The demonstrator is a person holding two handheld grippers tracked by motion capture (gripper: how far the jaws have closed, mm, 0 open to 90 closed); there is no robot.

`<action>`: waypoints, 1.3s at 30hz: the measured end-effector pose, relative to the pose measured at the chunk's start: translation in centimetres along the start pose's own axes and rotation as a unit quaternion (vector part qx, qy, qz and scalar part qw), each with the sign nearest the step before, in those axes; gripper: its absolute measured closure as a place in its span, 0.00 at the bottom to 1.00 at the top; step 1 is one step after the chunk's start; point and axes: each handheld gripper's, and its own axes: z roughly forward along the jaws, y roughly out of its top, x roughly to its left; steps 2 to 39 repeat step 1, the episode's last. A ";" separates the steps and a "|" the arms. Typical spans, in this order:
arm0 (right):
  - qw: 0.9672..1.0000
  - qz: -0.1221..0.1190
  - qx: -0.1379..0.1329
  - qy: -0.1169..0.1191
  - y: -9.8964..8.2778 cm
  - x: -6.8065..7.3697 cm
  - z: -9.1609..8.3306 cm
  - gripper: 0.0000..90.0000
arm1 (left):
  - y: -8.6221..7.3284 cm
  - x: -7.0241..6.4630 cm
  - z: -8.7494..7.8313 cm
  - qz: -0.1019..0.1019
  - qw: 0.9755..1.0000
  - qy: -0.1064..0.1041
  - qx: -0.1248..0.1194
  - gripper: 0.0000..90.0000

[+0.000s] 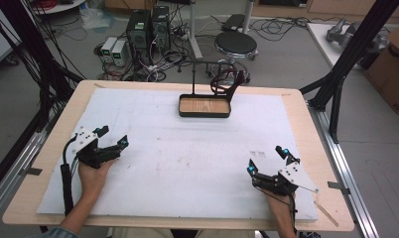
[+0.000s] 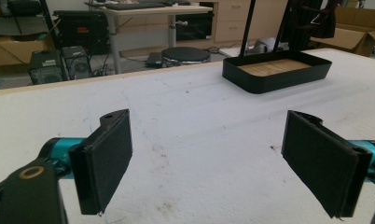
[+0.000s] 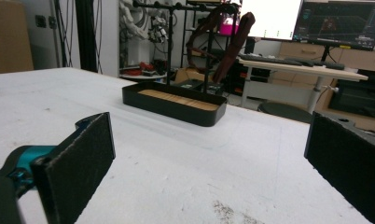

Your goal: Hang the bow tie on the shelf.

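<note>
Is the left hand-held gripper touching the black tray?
Apart. The high view shows the left hand-held gripper near the table's left edge, with a wide stretch of white mat between it and the black tray at the far side.

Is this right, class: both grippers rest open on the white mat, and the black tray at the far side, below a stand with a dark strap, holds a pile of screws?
Not quite. The tray holds nothing: the high view shows only its bare wooden floor. The rest stands: the left gripper and right gripper are open on the mat, and the strap hangs on the stand.
</note>
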 end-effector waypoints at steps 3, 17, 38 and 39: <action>1.000 0.000 0.000 0.000 0.0 0.0 0.0 0.01 | 0.0 0.0 0.0 0.000 1.000 0.000 0.000 0.19; 1.000 0.000 0.000 0.000 0.0 0.0 0.0 0.01 | 0.0 0.0 0.0 0.000 1.000 0.000 0.000 0.19; 1.000 0.000 0.000 0.000 0.0 0.0 0.0 0.01 | 0.0 0.0 0.0 0.000 1.000 0.000 0.000 0.19; 1.000 0.000 0.000 0.000 0.0 0.0 0.0 0.01 | 0.0 0.0 0.0 0.000 1.000 0.000 0.000 0.19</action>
